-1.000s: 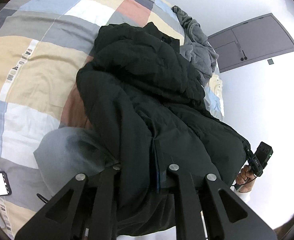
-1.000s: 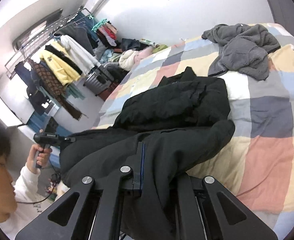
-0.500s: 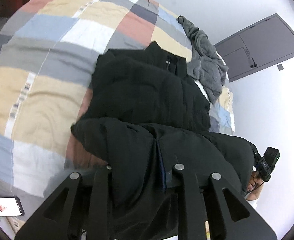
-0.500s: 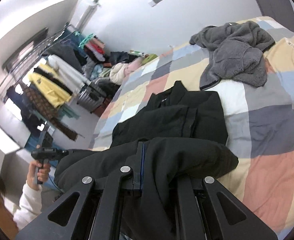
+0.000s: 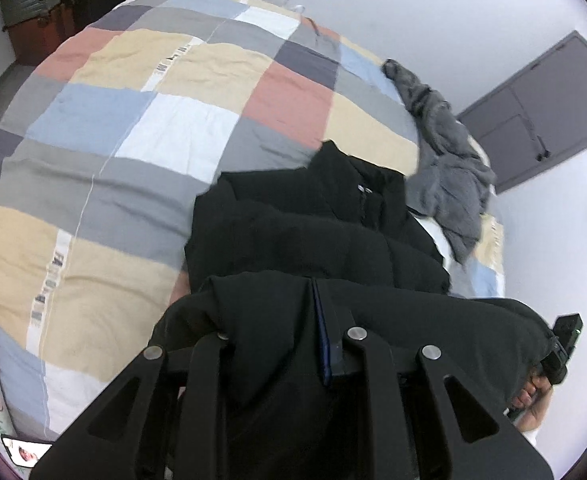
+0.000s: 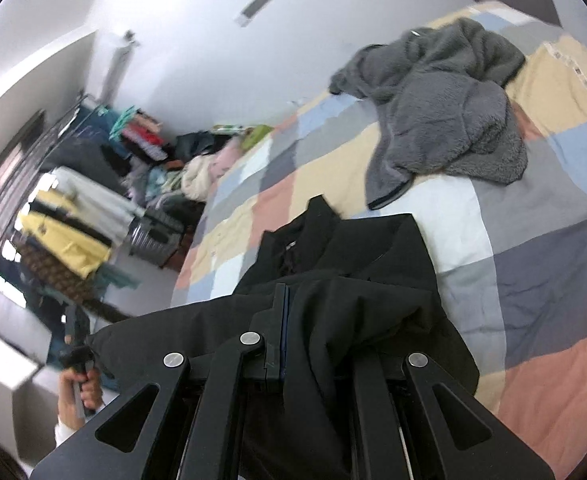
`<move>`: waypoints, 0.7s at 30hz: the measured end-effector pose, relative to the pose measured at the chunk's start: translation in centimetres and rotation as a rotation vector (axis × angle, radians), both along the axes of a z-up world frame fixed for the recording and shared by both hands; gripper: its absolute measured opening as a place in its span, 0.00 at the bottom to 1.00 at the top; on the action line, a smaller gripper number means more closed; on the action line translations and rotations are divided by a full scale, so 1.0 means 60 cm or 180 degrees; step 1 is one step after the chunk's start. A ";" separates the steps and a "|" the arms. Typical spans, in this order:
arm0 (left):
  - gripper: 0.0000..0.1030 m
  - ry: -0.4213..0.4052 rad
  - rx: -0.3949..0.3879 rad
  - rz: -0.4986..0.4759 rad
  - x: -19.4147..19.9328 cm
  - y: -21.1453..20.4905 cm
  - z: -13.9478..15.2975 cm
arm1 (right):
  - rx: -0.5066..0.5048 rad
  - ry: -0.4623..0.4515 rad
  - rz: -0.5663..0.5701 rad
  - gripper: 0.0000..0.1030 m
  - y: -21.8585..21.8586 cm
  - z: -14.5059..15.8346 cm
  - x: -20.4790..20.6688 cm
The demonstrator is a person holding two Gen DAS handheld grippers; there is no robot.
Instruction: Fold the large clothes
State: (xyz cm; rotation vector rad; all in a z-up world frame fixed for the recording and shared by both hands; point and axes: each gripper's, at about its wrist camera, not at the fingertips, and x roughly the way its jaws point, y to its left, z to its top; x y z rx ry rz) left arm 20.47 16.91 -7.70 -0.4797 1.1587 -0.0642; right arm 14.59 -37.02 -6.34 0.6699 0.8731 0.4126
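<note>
A large black padded jacket [image 5: 313,232] lies on the patchwork quilt [image 5: 133,120], collar towards the far side. Its near edge is lifted and stretched between the two grippers. My left gripper [image 5: 317,320] is shut on this edge, and cloth drapes over both its fingers. In the right wrist view the jacket [image 6: 353,256] hangs over my right gripper [image 6: 285,312], which is shut on the same edge. Each view shows the other gripper in a hand at the far end of the held edge: the right gripper [image 5: 561,348] and the left gripper [image 6: 75,344].
A crumpled grey fleece [image 6: 445,112] lies on the bed beyond the jacket's collar. A phone [image 5: 25,450] rests at the bed's near corner. A full clothes rack [image 6: 65,220] and a suitcase [image 6: 153,236] stand beside the bed. A grey door [image 5: 541,112] is in the wall.
Both grippers have drawn back from the bed's middle with the jacket's edge in them. The bunched jacket has been pulled out flatter, and more bare quilt shows around it.
</note>
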 end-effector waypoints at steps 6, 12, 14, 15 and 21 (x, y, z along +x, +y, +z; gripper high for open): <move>0.20 0.0110 0.0197 0.0251 0.079 -0.021 -0.050 | 0.0002 0.0270 -0.0221 0.04 -0.004 -0.059 0.077; 0.21 0.0229 0.0343 0.0429 0.133 -0.044 -0.094 | -0.0069 0.0491 -0.0333 0.04 0.000 -0.118 0.128; 0.22 0.0268 0.0369 0.0451 0.150 -0.048 -0.107 | -0.0076 0.0573 -0.0363 0.04 -0.001 -0.135 0.141; 0.22 0.0283 0.0368 0.0469 0.156 -0.050 -0.110 | -0.0084 0.0609 -0.0371 0.04 0.000 -0.142 0.147; 0.23 0.0304 0.0426 0.0492 0.193 -0.065 -0.145 | -0.0146 0.0751 -0.0388 0.03 0.003 -0.175 0.186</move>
